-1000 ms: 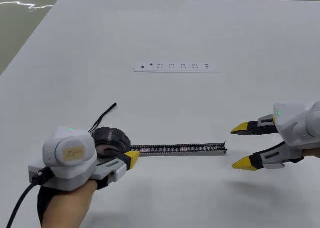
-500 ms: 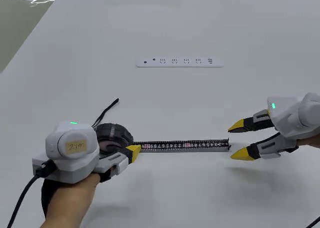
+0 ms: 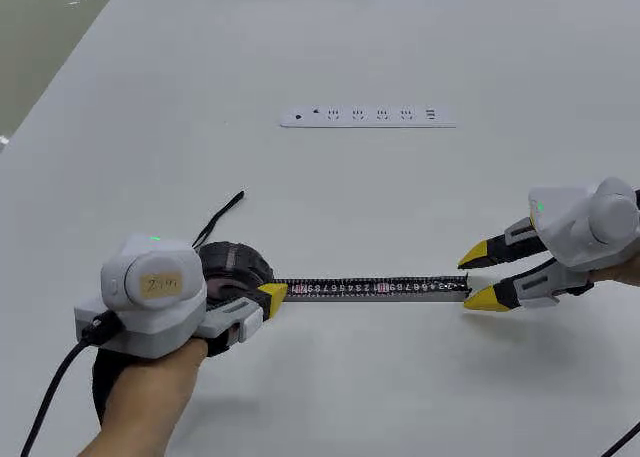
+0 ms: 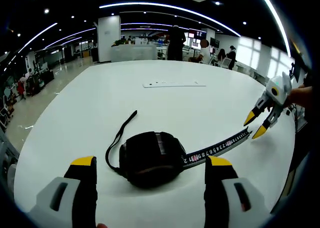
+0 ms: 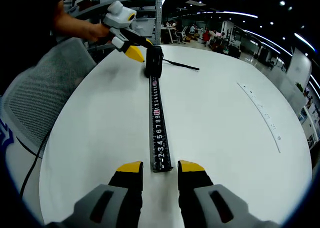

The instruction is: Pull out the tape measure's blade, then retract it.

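The black tape measure case [image 3: 237, 267] [image 4: 150, 158] lies on the white table, with its blade [image 3: 380, 287] [image 5: 158, 123] drawn out flat to the right. My left gripper [image 4: 150, 164] is open, a jaw on each side of the case, with gaps to it in the left gripper view. My right gripper [image 3: 478, 275] [image 5: 161, 167] is open at the blade's free end, which lies between its yellow fingertips [image 5: 131, 167] and is not pinched. A black wrist strap [image 3: 220, 217] trails from the case.
A white power strip [image 3: 368, 118] [image 4: 174, 84] lies flat farther back on the table. The table's left edge [image 3: 60, 77] runs along a green floor. A black cable [image 3: 50, 397] hangs from the left gripper. A mesh chair [image 5: 35, 103] stands beside the table.
My right gripper has moved left to the blade's end and its jaws have narrowed around it. The left gripper and the case have stayed put.
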